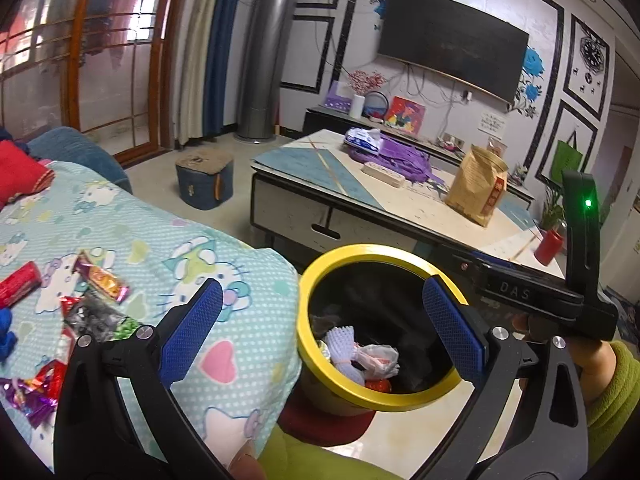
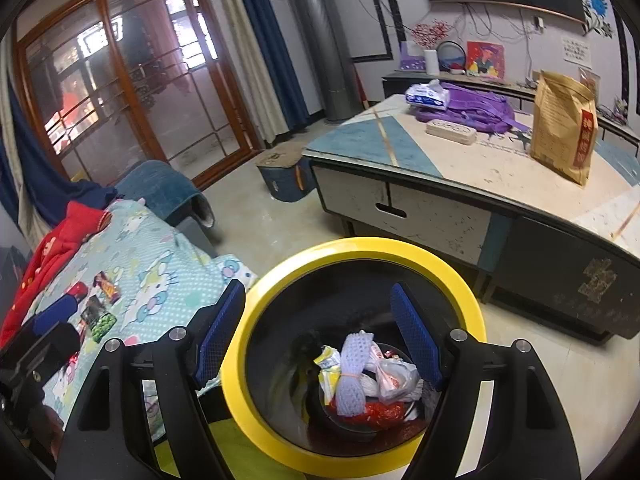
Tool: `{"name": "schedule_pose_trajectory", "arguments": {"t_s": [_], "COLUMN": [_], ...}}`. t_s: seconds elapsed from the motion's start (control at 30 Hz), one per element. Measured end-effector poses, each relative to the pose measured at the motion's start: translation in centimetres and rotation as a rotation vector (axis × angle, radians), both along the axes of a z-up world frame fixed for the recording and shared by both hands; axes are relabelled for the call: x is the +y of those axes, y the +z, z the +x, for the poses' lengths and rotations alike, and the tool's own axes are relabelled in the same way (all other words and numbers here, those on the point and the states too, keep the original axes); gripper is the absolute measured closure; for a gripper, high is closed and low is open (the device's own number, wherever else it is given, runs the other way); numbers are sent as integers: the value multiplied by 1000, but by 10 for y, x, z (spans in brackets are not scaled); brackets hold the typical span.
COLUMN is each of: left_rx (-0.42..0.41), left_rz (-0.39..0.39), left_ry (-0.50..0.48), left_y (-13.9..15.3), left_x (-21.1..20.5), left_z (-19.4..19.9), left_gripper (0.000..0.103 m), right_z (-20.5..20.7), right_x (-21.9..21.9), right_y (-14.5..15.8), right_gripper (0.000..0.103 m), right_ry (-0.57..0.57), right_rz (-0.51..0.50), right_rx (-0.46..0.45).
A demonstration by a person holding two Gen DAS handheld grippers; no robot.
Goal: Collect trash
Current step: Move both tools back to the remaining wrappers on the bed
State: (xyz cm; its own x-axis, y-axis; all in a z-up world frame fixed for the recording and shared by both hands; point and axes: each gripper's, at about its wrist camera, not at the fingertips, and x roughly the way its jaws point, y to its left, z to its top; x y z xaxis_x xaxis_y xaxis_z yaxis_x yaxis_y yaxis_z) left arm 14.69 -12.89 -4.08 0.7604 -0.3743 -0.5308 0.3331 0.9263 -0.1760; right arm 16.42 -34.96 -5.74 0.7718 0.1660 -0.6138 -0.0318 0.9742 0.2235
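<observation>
The bin point(image 2: 352, 360) with the yellow rim sits on the floor, near the bed edge. The right tongs point(image 2: 320, 332) hang over its mouth, wide open, with nothing between the pads. Trash already lies at the bottom: a white net point(image 2: 354, 376), a clear bag point(image 2: 394, 376) and a red wrapper point(image 2: 378, 412).

The left tongs point(image 1: 322, 330) are open and empty too. In the left view, 1 pad is over the bed sheet point(image 1: 168, 240) and the other is over the bin point(image 1: 380, 332).

More trash waits on the bed, to the left of both tongs. There is a long wrapper point(image 1: 105, 278) with orange and purple on it, a red pack point(image 1: 18, 284), a dark bag with green bits point(image 1: 102, 322), and shiny purple and red wrappers point(image 1: 34, 390) at the near left.

The long wrapper lies slanted, from far left to near right. Its near end points toward the left tongs.

I think the left tongs are nearer to this pile, since it shows big and close in the left view and small and far off in the right view. So the next reach is likely to the left, away from the bin, and the pads should close across the wrapper's thin side.
</observation>
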Motion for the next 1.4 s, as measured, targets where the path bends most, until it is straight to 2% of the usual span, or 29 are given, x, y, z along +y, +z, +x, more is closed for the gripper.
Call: {"name": "schedule_pose_trajectory", "arguments": {"t_s": [0.07, 0.13, 0.5, 1.07, 1.4], "left_rx": [-5, -13, -50, -88, -84], "left_rz": [-4, -8, -26, -34, -56], "left_ry": [16, 36, 132, 273, 342], "left_y": [2, 4, 16, 25, 26], "left_x": [7, 13, 46, 107, 143], "left_z": [-1, -3, -17, -34, -37], "left_gripper": [11, 11, 11, 11, 11], "right_z": [-2, -4, -19, -43, -55], "right_x": [6, 13, 56, 124, 166], "right_y": [2, 5, 18, 30, 31], "right_gripper": [29, 23, 20, 19, 19], "right_ry": [17, 26, 125, 270, 357], "right_rz": [-6, -14, -49, -63, -76], "right_rx": [-9, -20, -71, -124, -116]}}
